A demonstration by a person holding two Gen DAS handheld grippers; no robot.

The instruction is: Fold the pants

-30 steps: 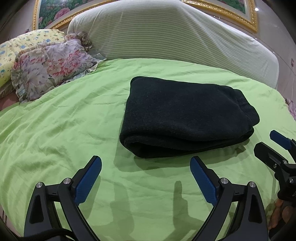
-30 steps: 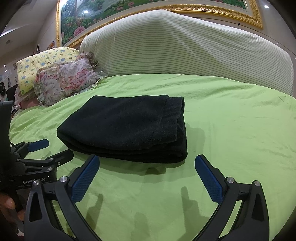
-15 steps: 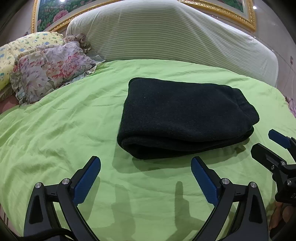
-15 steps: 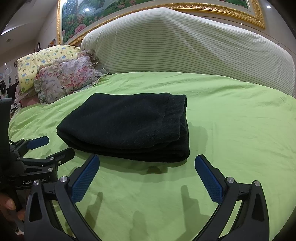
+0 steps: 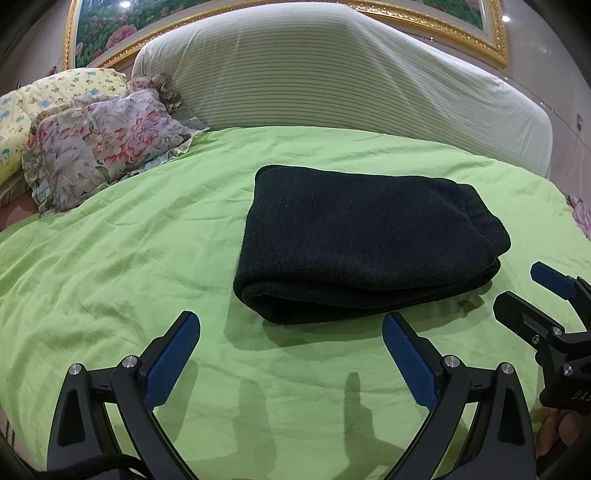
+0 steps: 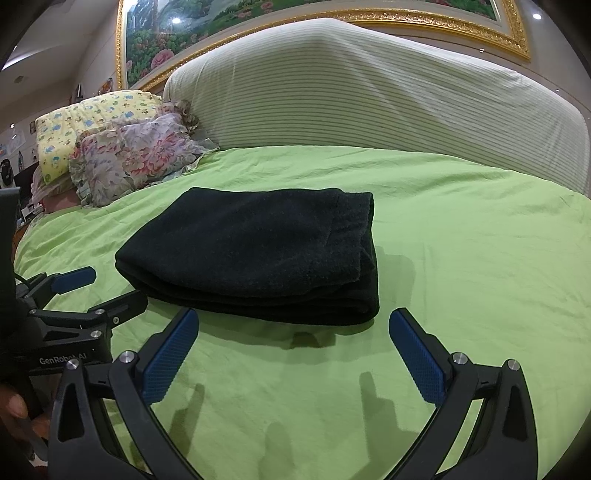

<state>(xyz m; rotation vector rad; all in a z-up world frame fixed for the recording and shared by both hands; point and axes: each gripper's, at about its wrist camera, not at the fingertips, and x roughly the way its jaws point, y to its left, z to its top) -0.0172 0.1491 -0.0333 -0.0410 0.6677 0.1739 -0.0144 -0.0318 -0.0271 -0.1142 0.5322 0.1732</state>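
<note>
The black pants lie folded into a thick rectangle on the green bedsheet; they also show in the right wrist view. My left gripper is open and empty, hovering just in front of the bundle's near edge. My right gripper is open and empty, just in front of the bundle's right part. Each gripper shows at the side of the other's view: the right one and the left one.
A floral pillow and a yellow patterned pillow lie at the back left. A large striped cushion stands behind the bed under a gold-framed painting.
Both grippers stay open and have drifted slightly; the view has shifted a little. The pants have not moved.
</note>
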